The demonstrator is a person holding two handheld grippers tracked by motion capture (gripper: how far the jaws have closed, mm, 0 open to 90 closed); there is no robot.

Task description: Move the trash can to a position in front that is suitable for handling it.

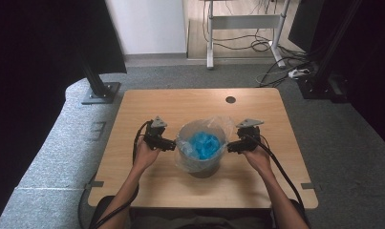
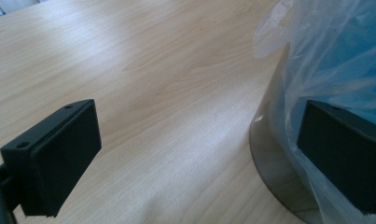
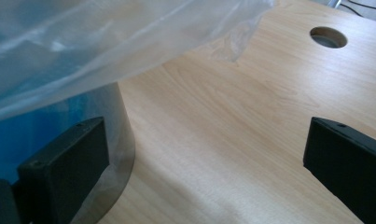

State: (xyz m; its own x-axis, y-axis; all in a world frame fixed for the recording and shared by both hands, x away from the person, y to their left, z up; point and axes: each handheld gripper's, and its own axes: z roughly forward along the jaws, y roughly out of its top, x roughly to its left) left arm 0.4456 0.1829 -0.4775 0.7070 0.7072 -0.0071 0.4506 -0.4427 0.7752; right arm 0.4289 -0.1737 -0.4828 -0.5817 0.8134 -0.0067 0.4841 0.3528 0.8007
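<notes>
One bin (image 1: 202,164), round, upright, near the middle of the worktop (image 1: 147,107). One clear plastic bag (image 1: 214,125) lines it, its edge folded out over the rim; blue contents inside, count not discernible. Two grippers flank it level with the rim: left gripper (image 1: 170,144) at its left side, right gripper (image 1: 232,146) at its right, about equally near. Both sets of fingers stand wide open, holding nothing; on each, one finger (image 2: 340,158) lies against the bag film. One round hole (image 1: 230,100) in the worktop's far edge.
</notes>
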